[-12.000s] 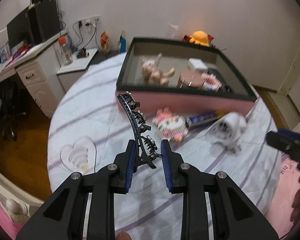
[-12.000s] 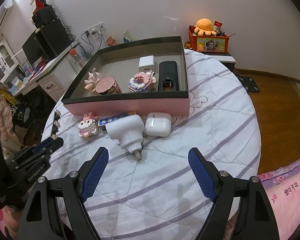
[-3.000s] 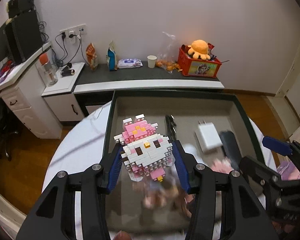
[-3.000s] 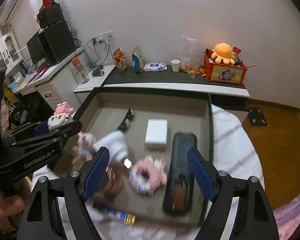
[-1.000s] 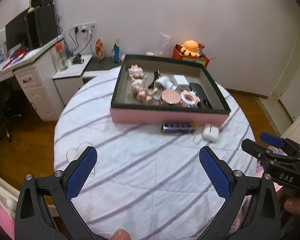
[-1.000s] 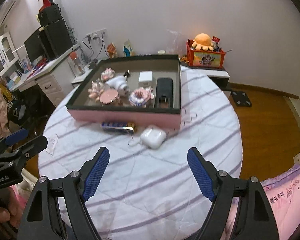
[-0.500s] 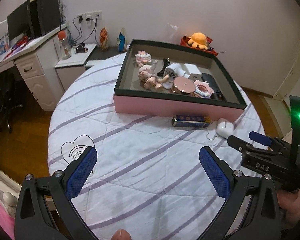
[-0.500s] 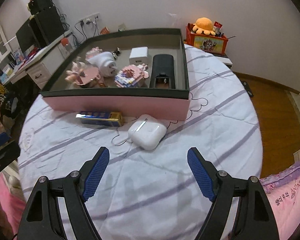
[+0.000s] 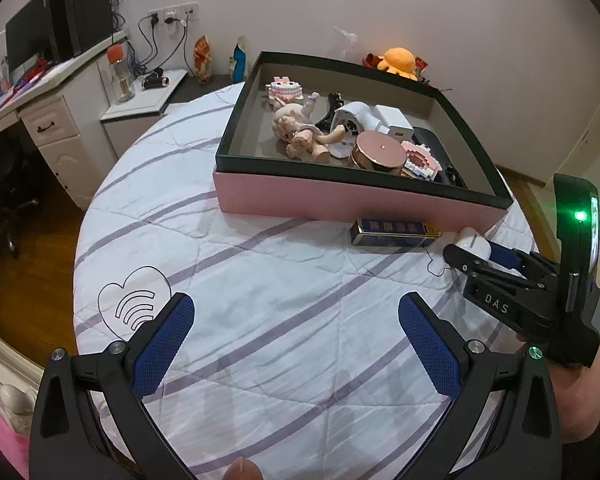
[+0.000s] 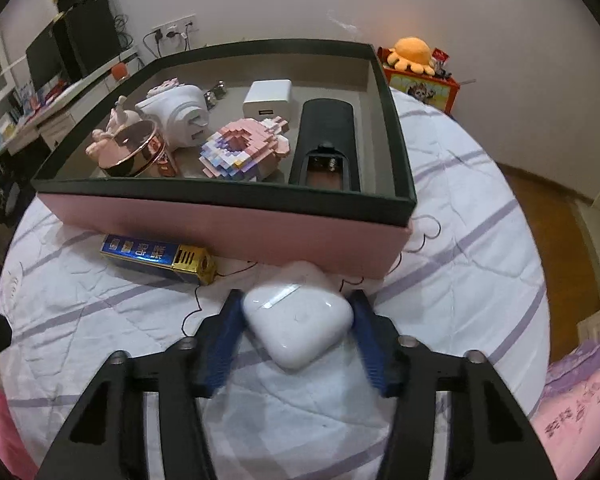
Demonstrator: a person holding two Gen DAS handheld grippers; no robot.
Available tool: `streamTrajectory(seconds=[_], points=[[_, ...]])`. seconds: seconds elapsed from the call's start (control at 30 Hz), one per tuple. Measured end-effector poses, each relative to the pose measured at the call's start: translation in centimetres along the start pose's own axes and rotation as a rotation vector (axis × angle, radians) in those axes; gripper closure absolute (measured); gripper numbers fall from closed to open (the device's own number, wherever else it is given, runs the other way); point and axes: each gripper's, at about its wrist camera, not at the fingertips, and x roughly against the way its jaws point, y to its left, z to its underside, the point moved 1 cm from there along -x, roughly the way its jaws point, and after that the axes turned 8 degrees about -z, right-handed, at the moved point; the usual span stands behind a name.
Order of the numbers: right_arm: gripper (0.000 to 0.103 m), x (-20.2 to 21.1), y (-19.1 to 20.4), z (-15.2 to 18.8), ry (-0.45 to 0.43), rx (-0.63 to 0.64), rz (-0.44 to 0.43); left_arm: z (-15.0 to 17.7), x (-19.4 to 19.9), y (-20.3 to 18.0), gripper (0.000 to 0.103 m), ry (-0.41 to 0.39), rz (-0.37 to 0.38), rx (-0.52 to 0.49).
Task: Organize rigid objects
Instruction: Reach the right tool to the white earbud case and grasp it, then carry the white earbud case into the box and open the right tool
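My right gripper (image 10: 298, 322) is closed around the white earbud case (image 10: 298, 322), which lies on the striped cloth just in front of the pink box (image 10: 228, 218); its blue pads touch both sides of the case. The case also shows in the left wrist view (image 9: 470, 240), between the right gripper's fingertips (image 9: 456, 254). A blue and gold pack (image 10: 158, 258) lies left of the case, against the box front. My left gripper (image 9: 296, 332) is wide open and empty, above the bare cloth in front of the box (image 9: 340, 196).
The box holds a brick toy (image 10: 244, 150), a black remote (image 10: 326, 144), a white charger (image 10: 266, 100), a white plug adapter (image 10: 176, 118), a rose-gold tin (image 10: 134, 152), a doll (image 9: 300, 128) and a hair clip (image 9: 332, 110). A desk (image 9: 48, 116) stands left.
My right gripper has moved forward to the earbud case and closed its fingers onto it. My left gripper has stayed open and drawn slightly closer to the table.
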Motion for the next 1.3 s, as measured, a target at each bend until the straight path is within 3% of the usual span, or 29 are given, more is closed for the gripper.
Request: streamTrajectory(seconds=[0.4,0.67,0.93,1.13,1.3], points=[[0.05,2.0,-0.2,0.2,-0.016,-0.024,-0.061,-0.4,0.6,-0.1,0.0,-0.018,0.006,0.002],[0.05,5.6,0.3,-1.6,-0.073,-0.019,-0.127,-3.0,1.3,-0.4,0.0,-0.071,0.019,0.004],[0.05,6.3,1.1,-8.1,-0.142,0.042,-0.147,-8.9,-0.1,-0.5,0.0,-0.143,0.006,0.0],[0.05,2.6,0.2,-14.3,-0.135,0.046,-0.135,-13.8,-2.8,-0.2,0.0,-0.174,-0.016,0.008],[0.05,-2.1,-1.2,-18.4,-0.08,0.021,-0.12,-16.6,-5.5,-0.2,0.0,-0.171,-0.016,0.01]])
